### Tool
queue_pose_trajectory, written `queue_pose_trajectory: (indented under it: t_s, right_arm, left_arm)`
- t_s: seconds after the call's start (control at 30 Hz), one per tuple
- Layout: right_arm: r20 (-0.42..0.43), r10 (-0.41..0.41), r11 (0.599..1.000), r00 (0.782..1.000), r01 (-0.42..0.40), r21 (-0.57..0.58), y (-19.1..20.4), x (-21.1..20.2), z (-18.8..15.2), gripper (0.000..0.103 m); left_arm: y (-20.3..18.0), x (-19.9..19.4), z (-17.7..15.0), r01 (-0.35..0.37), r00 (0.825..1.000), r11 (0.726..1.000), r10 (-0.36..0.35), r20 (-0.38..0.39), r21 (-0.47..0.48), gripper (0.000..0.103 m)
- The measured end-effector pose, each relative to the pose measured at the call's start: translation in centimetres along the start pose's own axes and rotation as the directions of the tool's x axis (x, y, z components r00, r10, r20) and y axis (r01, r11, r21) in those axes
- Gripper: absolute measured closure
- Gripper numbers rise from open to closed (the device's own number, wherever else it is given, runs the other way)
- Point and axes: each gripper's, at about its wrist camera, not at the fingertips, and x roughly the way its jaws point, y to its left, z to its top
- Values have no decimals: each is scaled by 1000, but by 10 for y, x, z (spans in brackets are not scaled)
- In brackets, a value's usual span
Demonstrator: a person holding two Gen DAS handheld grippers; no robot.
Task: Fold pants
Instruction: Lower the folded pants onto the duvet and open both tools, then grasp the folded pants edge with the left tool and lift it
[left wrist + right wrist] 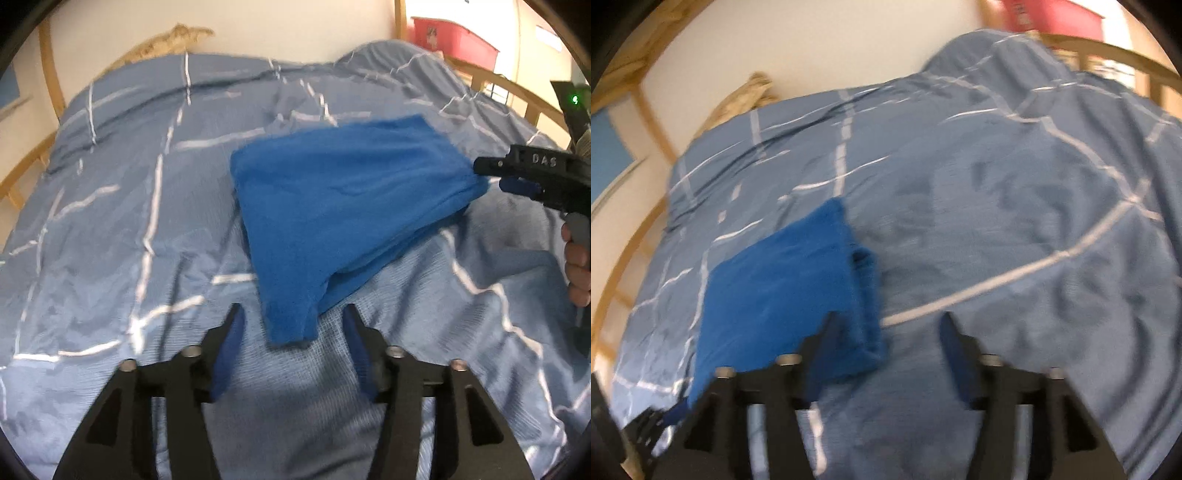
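Both grippers hang open over folded blue pants on a bed.

Nearest, the left gripper (293, 317) stands with its jaws apart, the near corner of the pants (340, 214) lying between the tips, unpinched. From the right, the right gripper (888, 328) is spread just as wide, gripping nothing; the pants' (783, 288) edge sits just beside its left finger. Those pants lie in a compact folded stack on the blue duvet (129, 229) with white lines, wooden bed frame (48, 74) behind.
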Motion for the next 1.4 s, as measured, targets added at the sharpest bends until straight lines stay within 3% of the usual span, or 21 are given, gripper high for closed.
queue_pose_trajectory:
  t_s: [0.07,0.17,0.4,0.67,1.0,1.4]
  right_arm:
    - [39,-16,1000,999,15,16,1,-18,-4,39]
    - [95,-20,999,995,16,47,4,-43,-14,25]
    - [175,-28,1000,984,26,15,28,-75,-32,18]
    - [210,-47,999,977,46,9,52,-71,-42,17]
    - [203,-51,994,978,31,102,60,-36,-47,17]
    - [278,22,963,960,-95,252,38,-6,-57,17]
  left_arm:
    - [2,-19,2,-9,999,1000,9,41,7,38]
    - [9,-45,8,-6,996,1000,7,94,-14,34]
    - [40,-70,18,24,986,995,-8,164,-93,24]
    - [66,-45,26,52,988,996,-40,146,-79,24]
    - [85,-9,45,89,982,996,-84,167,-20,24]
    - [84,44,65,153,980,987,-145,135,-53,24]
